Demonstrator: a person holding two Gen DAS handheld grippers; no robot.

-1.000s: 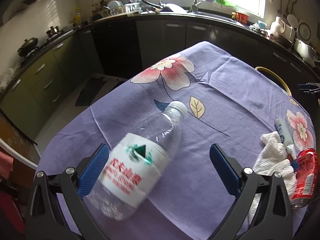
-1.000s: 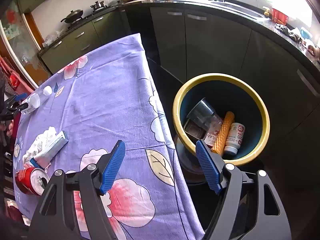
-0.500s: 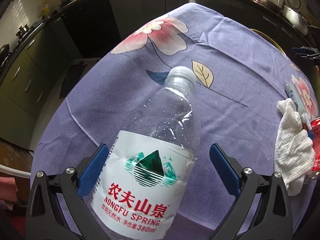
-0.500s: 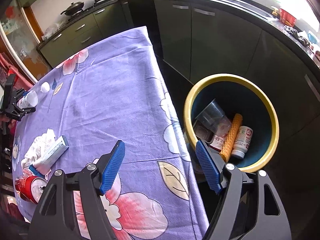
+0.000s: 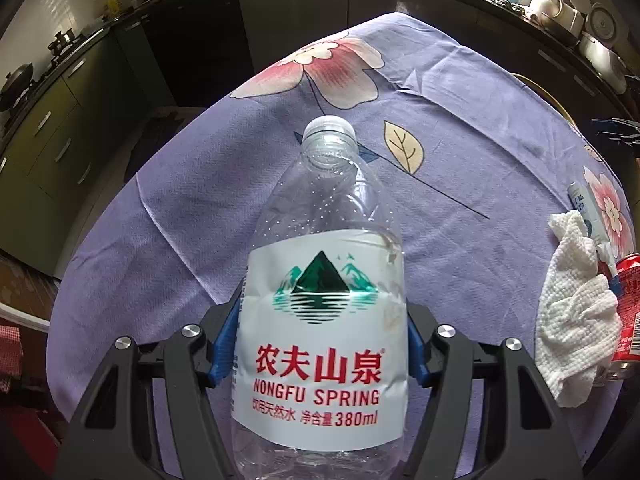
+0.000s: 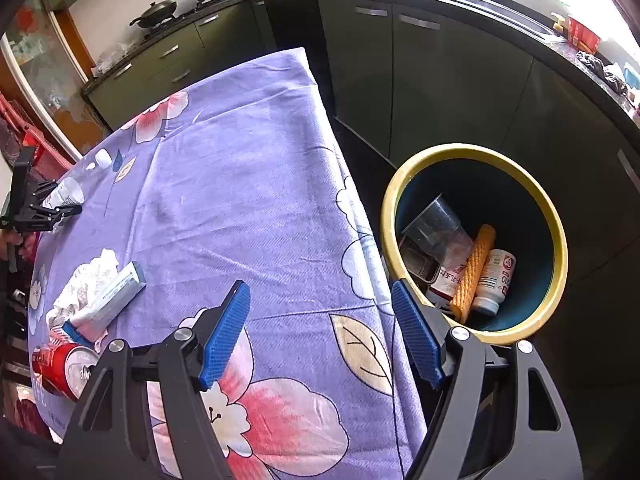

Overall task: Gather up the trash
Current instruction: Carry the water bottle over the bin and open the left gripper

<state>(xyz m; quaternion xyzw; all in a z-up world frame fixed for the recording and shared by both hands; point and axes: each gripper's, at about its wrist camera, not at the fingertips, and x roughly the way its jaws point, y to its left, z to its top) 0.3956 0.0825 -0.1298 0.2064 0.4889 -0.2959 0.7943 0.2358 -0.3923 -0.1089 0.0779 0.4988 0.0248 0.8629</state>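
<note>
A clear empty water bottle (image 5: 326, 208) with a white label lies on the purple flowered tablecloth (image 5: 460, 184), cap pointing away. My left gripper (image 5: 322, 314) is closing around its labelled body, and both blue pads (image 5: 224, 340) touch its sides. From the right wrist view the same bottle (image 6: 66, 194) and left gripper (image 6: 56, 210) sit at the table's far left. My right gripper (image 6: 320, 316) hangs open and empty above the table's edge, beside a yellow-rimmed bin (image 6: 472, 152).
A crumpled paper towel (image 5: 576, 312), a red can (image 5: 628, 308) and a tube (image 5: 584, 208) lie together on the cloth. The bin holds a clear cup (image 6: 436, 220), an orange roll (image 6: 474, 268) and a white bottle (image 6: 494, 280). Dark kitchen cabinets (image 6: 440, 80) surround the table.
The left gripper came down over the bottle, which swung from tilted to straight between the fingers, and the jaws narrowed from wide open onto its sides. The right gripper barely moved.
</note>
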